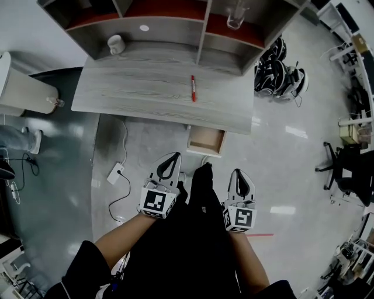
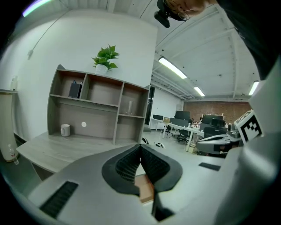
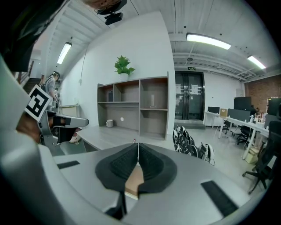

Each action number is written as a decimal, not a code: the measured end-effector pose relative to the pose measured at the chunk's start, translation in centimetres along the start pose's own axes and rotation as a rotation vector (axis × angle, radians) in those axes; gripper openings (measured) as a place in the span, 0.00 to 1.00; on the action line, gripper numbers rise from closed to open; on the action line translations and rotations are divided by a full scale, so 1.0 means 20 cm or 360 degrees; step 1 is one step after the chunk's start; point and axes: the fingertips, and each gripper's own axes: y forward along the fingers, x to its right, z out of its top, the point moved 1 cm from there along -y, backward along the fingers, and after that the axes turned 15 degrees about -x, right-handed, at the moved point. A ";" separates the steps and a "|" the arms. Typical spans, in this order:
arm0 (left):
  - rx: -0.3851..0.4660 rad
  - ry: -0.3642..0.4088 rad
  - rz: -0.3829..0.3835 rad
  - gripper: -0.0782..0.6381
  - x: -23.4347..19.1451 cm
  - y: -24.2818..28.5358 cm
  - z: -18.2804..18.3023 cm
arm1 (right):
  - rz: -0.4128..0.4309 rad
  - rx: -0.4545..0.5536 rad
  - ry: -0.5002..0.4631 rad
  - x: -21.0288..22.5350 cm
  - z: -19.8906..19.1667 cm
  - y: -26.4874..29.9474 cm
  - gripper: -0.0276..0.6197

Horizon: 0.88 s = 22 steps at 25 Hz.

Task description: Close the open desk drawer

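Note:
A light wooden drawer (image 1: 205, 141) stands pulled out from under the front edge of the grey desk (image 1: 146, 93), right of centre. My left gripper (image 1: 171, 159) hangs in the air short of the desk, left of the drawer, jaws shut and empty. My right gripper (image 1: 239, 177) floats a little lower and to the right of the drawer, shut too, holding nothing. Through the gap under each pair of jaws a piece of the drawer (image 2: 145, 186) shows in the left gripper view, and the drawer (image 3: 131, 182) again in the right gripper view. Neither gripper touches it.
A red pen (image 1: 193, 88) lies on the desk. A shelf unit (image 1: 175, 23) stands at its back with a white mug (image 1: 115, 44) and a glass (image 1: 236, 17). A power strip and cable (image 1: 115, 173) lie on the floor at left; helmets (image 1: 279, 76) at right; an office chair (image 1: 342, 169) far right.

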 end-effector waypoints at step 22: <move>-0.0254 -0.0017 0.0013 0.13 -0.13 0.54 -0.54 | 0.0134 -0.0198 -0.0063 0.27 -0.51 0.69 0.07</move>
